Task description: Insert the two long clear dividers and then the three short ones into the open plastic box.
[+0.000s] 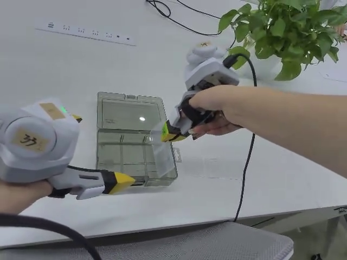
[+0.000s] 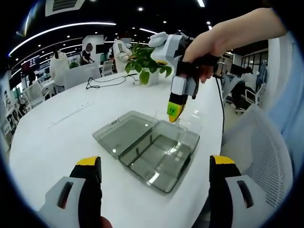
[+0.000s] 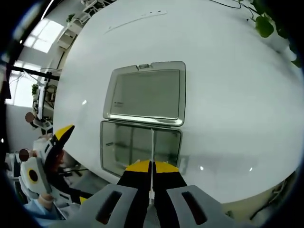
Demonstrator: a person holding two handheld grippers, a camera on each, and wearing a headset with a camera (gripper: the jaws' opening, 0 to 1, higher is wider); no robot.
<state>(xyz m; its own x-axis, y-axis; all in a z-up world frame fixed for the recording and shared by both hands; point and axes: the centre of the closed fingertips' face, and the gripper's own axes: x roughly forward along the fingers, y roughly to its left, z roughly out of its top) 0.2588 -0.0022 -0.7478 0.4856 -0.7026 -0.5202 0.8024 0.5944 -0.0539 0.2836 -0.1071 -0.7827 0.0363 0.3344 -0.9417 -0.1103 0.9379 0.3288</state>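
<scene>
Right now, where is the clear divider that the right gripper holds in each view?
Head view: centre, the divider hanging from the right gripper at the open plastic box's right end.
Left gripper view: right of centre, under the right gripper's tips.
Right gripper view: bottom centre, a thin edge-on line.
Shared landmark: the open plastic box.

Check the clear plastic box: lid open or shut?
Open. The smoky clear plastic box has its hinged lid folded back flat on the white table.

White table [image 1: 65, 59], potted plant [image 1: 282, 27], power strip [image 1: 85, 32], ceiling lights [image 2: 61, 27]
</scene>
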